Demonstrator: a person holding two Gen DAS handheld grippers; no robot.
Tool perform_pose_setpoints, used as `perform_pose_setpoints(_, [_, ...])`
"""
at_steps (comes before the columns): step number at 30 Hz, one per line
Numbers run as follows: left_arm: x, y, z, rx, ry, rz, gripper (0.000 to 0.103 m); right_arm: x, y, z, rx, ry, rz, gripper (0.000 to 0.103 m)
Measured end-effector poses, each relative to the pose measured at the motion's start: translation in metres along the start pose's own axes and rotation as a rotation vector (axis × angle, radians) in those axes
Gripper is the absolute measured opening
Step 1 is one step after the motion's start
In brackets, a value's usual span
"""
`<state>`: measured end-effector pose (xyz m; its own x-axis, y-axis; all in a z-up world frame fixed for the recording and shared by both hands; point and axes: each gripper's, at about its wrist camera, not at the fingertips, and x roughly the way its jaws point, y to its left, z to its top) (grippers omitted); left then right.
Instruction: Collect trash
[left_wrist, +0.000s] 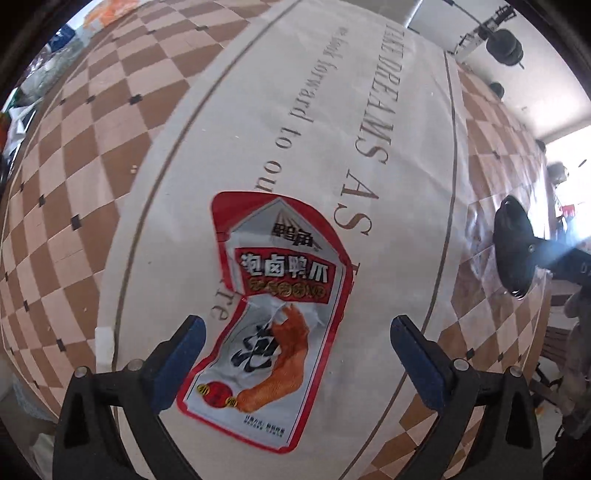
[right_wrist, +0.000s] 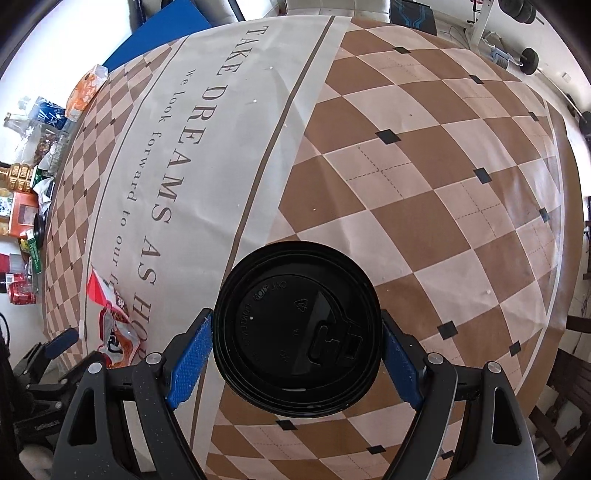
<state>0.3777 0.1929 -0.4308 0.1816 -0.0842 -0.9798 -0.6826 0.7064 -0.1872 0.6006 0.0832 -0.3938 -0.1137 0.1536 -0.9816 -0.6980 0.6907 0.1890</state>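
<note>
Left gripper (left_wrist: 295, 354) hangs wide open over a crumpled snack wrapper (left_wrist: 273, 317) on the tablecloth (left_wrist: 332, 129)

A: Left wrist view: looks steeply down past its jaws, close over the bench (left_wrist: 369, 110), snack wrapper (left_wrist: 273, 325) beneath.

B: Right wrist view: same steep downward aim, close above black cup lid (right_wrist: 295, 328).

A: Shared: wrapper, lid, printed cloth lettering.

Black fingers (left_wrist: 184, 354), blue pads (right_wrist: 190, 363)

A checkered tablecloth (right_wrist: 424, 192) covers the table — dumbbells (left_wrist: 504, 46) beyond.
</note>
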Motion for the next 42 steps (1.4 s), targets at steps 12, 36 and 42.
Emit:
perform_pose_setpoints(12, [0.007, -0.003, -0.004, -0.046, 0.035, 0.075, 0.049, 0.004, -0.011, 0.015, 0.053, 0.003, 0.018, 0.086])
perform_pose_setpoints(36, [0.002, -0.032, -0.015, -0.114, 0.057, 0.089, 0.055, -0.008, 0.010, -0.005, 0.053, -0.016, 0.057, 0.086])
perform_pose_setpoints(42, [-0.017, -0.046, -0.015, -0.100, 0.022, 0.144, 0.031, -0.009, 0.003, -0.006, 0.062, -0.023, 0.047, 0.086])
